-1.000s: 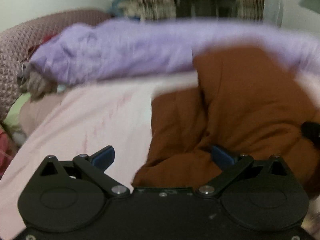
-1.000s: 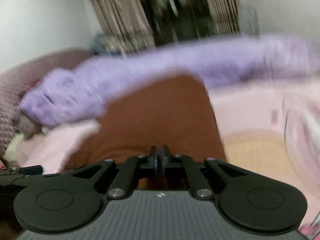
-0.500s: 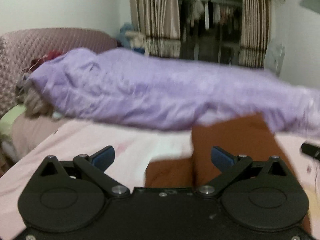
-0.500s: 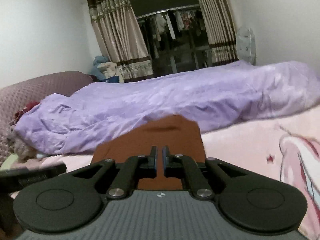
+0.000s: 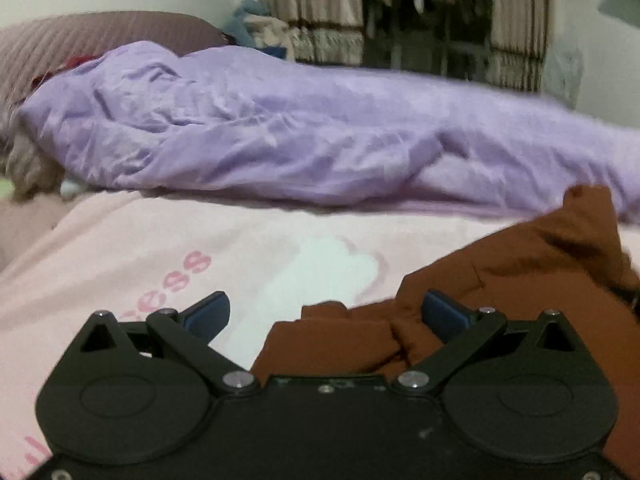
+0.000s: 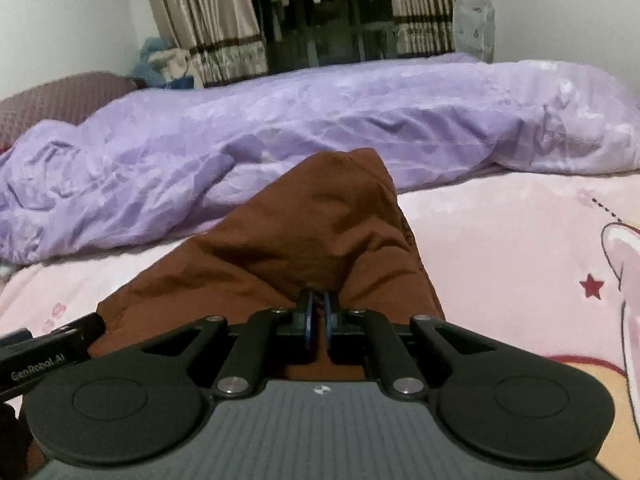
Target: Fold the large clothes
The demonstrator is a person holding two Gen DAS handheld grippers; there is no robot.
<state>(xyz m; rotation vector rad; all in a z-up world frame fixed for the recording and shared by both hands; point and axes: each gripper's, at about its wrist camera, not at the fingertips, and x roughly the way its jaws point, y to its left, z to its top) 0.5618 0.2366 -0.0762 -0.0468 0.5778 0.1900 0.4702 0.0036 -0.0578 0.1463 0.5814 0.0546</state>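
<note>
A rust-brown garment (image 5: pixel 516 276) lies bunched on the pink bedsheet (image 5: pixel 168 248). My left gripper (image 5: pixel 326 314) is open, its blue fingertips (image 5: pixel 208 312) wide apart, with the garment's left edge lying between and under them. In the right wrist view the same garment (image 6: pixel 304 232) rises in a fold ahead of my right gripper (image 6: pixel 318 312), which is shut on a pinch of the brown cloth. The left gripper's black body (image 6: pixel 44 350) shows at the lower left of the right wrist view.
A long crumpled purple duvet (image 5: pixel 280 136) lies across the bed behind the garment, also in the right wrist view (image 6: pixel 360 120). A mauve quilted headboard (image 5: pixel 96 36) is at the left. Curtains (image 6: pixel 208 20) and hanging clothes stand behind the bed.
Both views have tilted up from the bed and steadied. The brown garment has shifted to the right in the left wrist view. The right gripper still holds the cloth, now raised in a fold.
</note>
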